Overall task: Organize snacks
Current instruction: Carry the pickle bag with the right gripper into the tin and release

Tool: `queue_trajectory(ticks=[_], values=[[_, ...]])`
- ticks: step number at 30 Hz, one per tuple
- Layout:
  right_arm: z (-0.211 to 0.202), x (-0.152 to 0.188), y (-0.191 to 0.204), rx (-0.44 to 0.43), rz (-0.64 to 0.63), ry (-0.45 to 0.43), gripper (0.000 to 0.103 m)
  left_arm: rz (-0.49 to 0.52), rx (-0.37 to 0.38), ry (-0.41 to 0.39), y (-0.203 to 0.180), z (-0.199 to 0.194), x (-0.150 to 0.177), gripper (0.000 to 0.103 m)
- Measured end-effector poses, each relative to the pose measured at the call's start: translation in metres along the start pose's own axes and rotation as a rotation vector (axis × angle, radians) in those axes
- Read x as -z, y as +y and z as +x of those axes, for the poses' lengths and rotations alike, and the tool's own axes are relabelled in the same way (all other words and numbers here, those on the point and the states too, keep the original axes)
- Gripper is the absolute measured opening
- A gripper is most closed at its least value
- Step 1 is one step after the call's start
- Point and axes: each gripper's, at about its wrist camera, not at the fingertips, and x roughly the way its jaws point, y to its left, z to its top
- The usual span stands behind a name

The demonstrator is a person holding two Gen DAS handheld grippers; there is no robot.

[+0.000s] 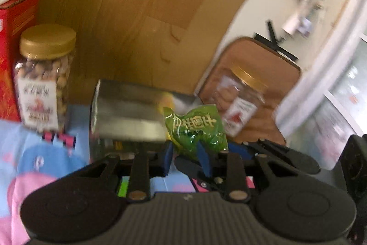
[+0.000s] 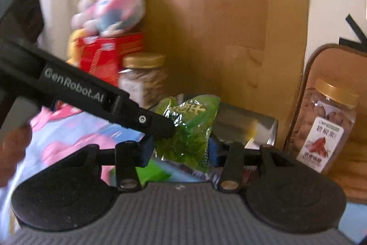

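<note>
**snackstacker:** Mid-tidy here. Both my grippers are on the same green snack bag (image 2: 188, 128). The left gripper (image 1: 187, 153) is nearly closed, pinching the bag's bottom edge. The right gripper (image 2: 181, 148) is about half open with its pads against the bag's two sides. The bag is up off the bedspread (image 1: 45, 160), in front of the shiny tin box (image 1: 128, 114), which sits at about 11 o'clock from my left fingers.

**crumbs_4ever:** How does it feel? Those puffy bags slide around.

**snackstacker:** Judging by looks, very light, soft and crinkly, with a slick film. It's probably full of air and brittle bits, so squeezing the middle could crush them. I'd hold it by the flat sealed seam, which is where my left one seems to be.

**crumbs_4ever:** Where's it going?

**snackstacker:** Can't say yet. There's a nut jar (image 1: 44, 77) at 10 o'clock beside a red box (image 1: 16, 49), and a second jar (image 1: 240, 102) at 2 o'clock on a brown chair (image 1: 275, 66).
</note>
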Motion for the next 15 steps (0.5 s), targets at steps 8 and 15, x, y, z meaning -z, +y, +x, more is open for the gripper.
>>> queue_trajectory(ticks=[8, 15], values=[[0.056, -0.009, -0.028, 0.080, 0.080, 0.100, 0.065, 0.013, -0.125, 0.015, 0.013, 0.043, -0.012, 0.036], [0.000, 0.006, -0.033, 0.088, 0.166, -0.018, 0.067, -0.016, -0.090, -0.069, 0.057, -0.023, 0.009, 0.042]])
